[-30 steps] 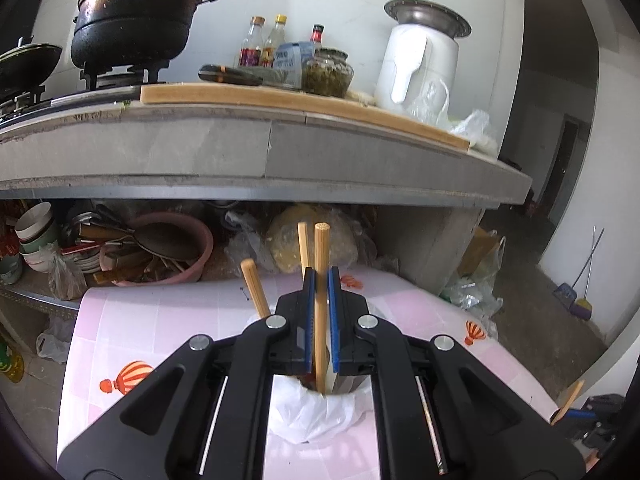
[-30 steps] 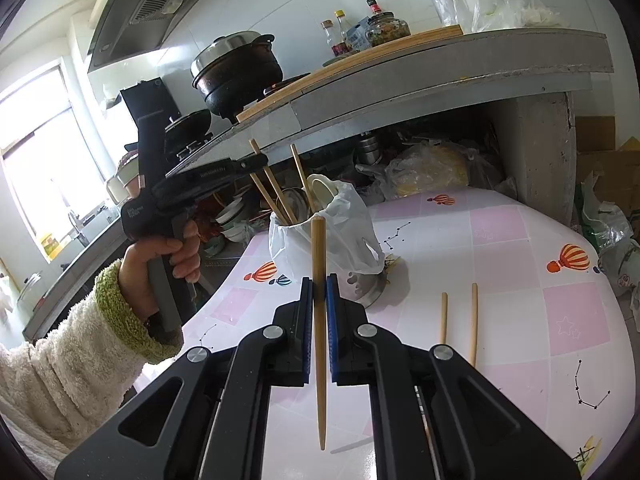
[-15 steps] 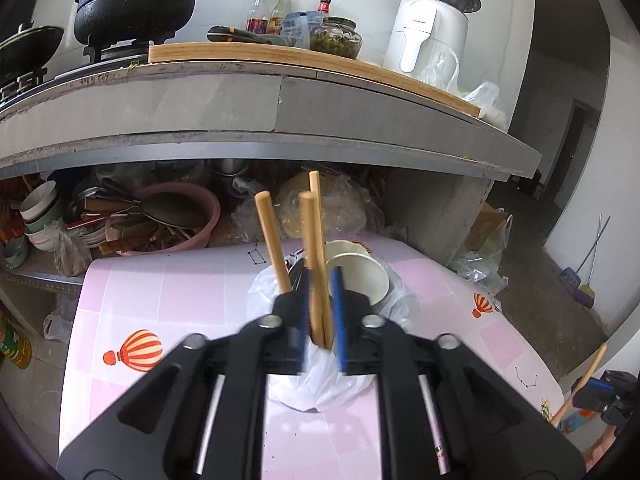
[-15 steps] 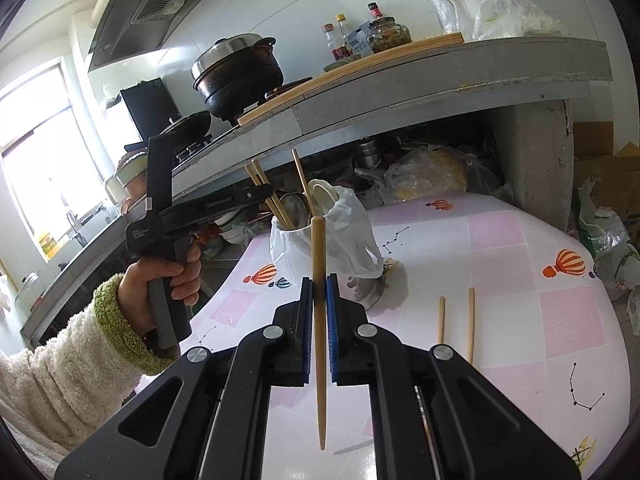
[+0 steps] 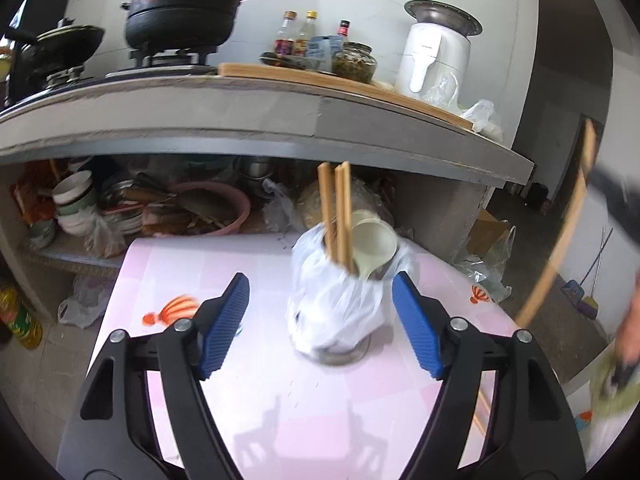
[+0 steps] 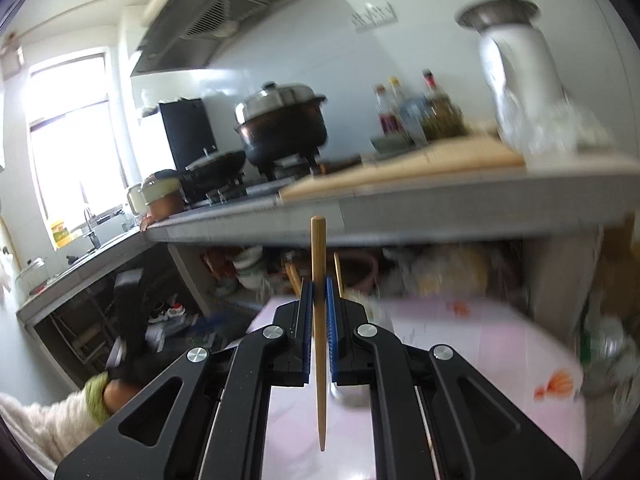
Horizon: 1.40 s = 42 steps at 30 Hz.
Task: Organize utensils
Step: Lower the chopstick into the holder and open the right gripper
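A metal utensil holder wrapped in a white plastic bag [image 5: 340, 304] stands on the pink table [image 5: 192, 276]. Two wooden chopsticks [image 5: 336, 216] and a pale ladle [image 5: 374, 242] stand in it. My left gripper [image 5: 320, 320] is open and empty, drawn back in front of the holder. My right gripper [image 6: 319, 312] is shut on one wooden chopstick [image 6: 319, 344], held upright above the table; that chopstick also shows at the right of the left wrist view [image 5: 560, 240]. The holder is mostly hidden behind the right gripper.
A grey counter [image 5: 240, 120] overhangs the table's far side, with a black pot [image 5: 184, 12], bottles [image 5: 308, 36] and a white appliance [image 5: 436, 52] on it. Bowls and a pink basin [image 5: 216, 208] fill the shelf below. Another chopstick [image 5: 482, 408] lies on the table.
My left gripper let go of its chopstick in the holder, opened wide and pulled back. My right gripper swung up and toward the holder with its chopstick.
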### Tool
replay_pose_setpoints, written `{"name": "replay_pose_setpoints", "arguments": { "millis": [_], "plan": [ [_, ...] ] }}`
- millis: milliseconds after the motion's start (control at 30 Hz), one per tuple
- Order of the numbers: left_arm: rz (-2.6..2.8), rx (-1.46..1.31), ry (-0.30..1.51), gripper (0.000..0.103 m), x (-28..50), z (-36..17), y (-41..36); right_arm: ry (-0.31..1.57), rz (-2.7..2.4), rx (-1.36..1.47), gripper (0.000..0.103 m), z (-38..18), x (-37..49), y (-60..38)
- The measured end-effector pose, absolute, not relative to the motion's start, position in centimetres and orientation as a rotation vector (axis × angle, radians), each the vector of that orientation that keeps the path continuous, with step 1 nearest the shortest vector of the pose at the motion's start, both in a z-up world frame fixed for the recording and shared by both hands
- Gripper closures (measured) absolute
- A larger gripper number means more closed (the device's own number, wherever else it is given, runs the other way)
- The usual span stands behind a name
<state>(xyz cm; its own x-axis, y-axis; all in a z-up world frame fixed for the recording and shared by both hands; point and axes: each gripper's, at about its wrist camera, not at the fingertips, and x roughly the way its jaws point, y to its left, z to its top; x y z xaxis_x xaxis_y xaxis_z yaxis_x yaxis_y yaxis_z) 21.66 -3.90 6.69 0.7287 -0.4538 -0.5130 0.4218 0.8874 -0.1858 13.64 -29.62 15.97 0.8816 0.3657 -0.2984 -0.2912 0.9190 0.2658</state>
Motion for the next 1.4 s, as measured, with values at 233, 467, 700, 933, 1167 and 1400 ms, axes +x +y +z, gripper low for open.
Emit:
{"name": "replay_pose_setpoints", "arguments": {
  "millis": [233,467,700,933,1167,1400],
  "plan": [
    [-0.408,-0.105,0.599,0.026,18.6,4.4,0.7,0.318,0.371,0.23,0.096,20.1,19.9,-28.6],
    [-0.325,-0.169,0.642,0.025,17.5,1.8,4.5,0.367,0.32,0.2,0.096,19.4,27.3,-26.5],
    [-0.296,-0.179,0.637,0.025,17.3,1.4,6.0,0.451,0.293,0.15,0.096,14.9,31.7,-24.3],
    [-0.306,-0.186,0.644,0.024,17.5,1.0,5.9,0.535,0.289,0.123,0.096,10.6,33.0,-23.3],
    [-0.313,-0.196,0.645,0.024,17.6,1.0,5.8,0.613,0.304,0.12,0.096,7.7,33.2,-23.2],
    [-0.313,-0.196,0.645,0.024,17.5,1.1,5.7,0.649,0.304,0.12,0.096,6.2,33.1,-23.2]
  ]
}}
